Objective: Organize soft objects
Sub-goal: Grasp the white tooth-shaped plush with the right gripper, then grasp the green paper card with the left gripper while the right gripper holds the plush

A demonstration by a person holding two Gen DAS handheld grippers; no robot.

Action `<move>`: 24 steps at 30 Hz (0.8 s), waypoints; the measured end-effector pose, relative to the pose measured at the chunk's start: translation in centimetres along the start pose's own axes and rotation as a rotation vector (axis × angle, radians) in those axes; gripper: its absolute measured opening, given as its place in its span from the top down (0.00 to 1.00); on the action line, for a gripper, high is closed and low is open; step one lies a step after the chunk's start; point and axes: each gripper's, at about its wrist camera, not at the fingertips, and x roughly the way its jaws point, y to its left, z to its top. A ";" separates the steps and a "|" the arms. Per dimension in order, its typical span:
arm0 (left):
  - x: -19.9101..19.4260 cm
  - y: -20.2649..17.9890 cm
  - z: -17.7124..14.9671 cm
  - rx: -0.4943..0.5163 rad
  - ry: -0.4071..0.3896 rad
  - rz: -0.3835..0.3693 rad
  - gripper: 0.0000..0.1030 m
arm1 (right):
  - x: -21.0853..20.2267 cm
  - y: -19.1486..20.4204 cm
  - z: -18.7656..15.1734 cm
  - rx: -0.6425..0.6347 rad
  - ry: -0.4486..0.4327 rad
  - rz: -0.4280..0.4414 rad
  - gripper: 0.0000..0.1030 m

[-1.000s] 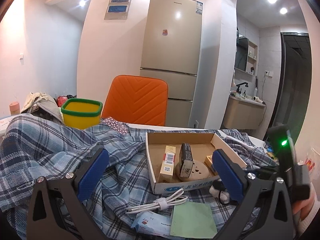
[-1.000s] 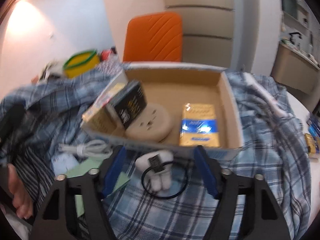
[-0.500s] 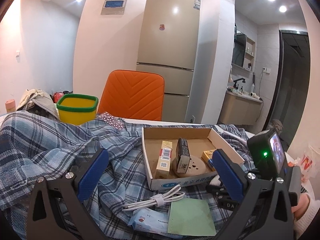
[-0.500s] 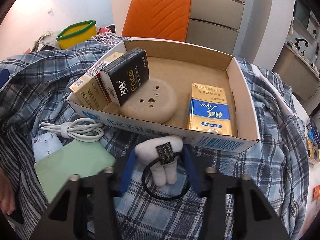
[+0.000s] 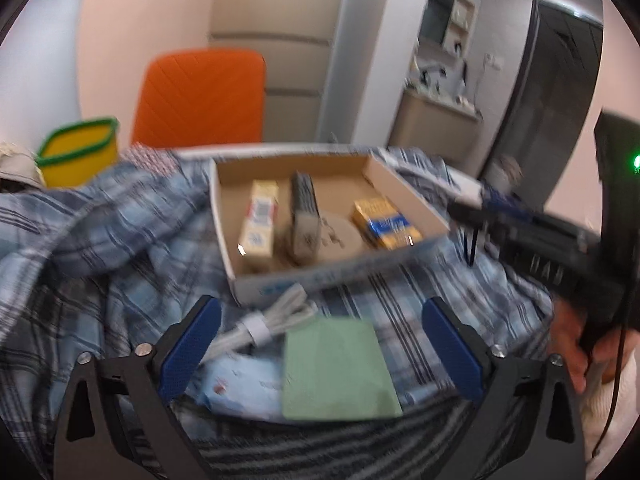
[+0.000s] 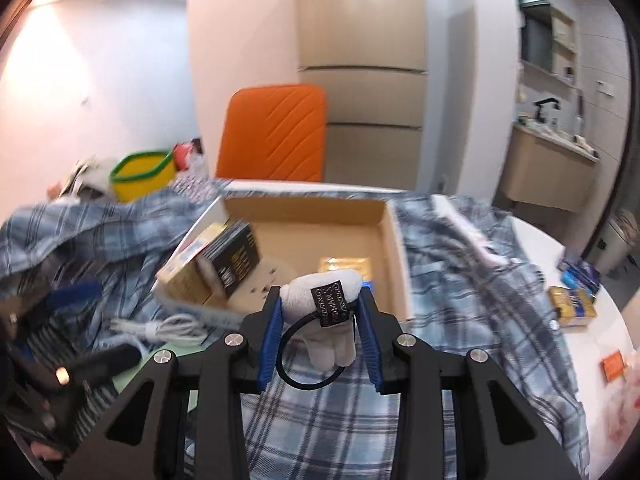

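Right gripper [image 6: 320, 330] grips a white plush [image 6: 325, 316] upright, raised before the box [image 6: 394, 248]. Left gripper [image 5: 320, 350] hovers spread above green pad [image 5: 338, 370].

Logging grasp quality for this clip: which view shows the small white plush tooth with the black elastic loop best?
The right wrist view: the white plush tooth sits centred and sharp, squeezed between the right gripper's blue pads, its loop hanging below. The left wrist view shows only the right gripper from the side, blurred; the plush cannot be made out there.
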 end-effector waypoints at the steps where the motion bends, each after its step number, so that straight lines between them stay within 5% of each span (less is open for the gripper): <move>1: 0.3 0.0 -0.1 -0.003 0.038 -0.006 0.08 | -0.3 -0.2 0.1 0.006 -0.002 -0.009 0.63; 5: 1.6 0.1 -0.6 -0.031 0.176 -0.023 0.17 | -0.7 -1.3 0.3 0.025 0.002 0.000 0.63; 24: 4.8 -2.9 -2.4 0.134 0.263 0.099 0.12 | -1.3 -0.3 0.1 0.009 -0.006 0.011 0.63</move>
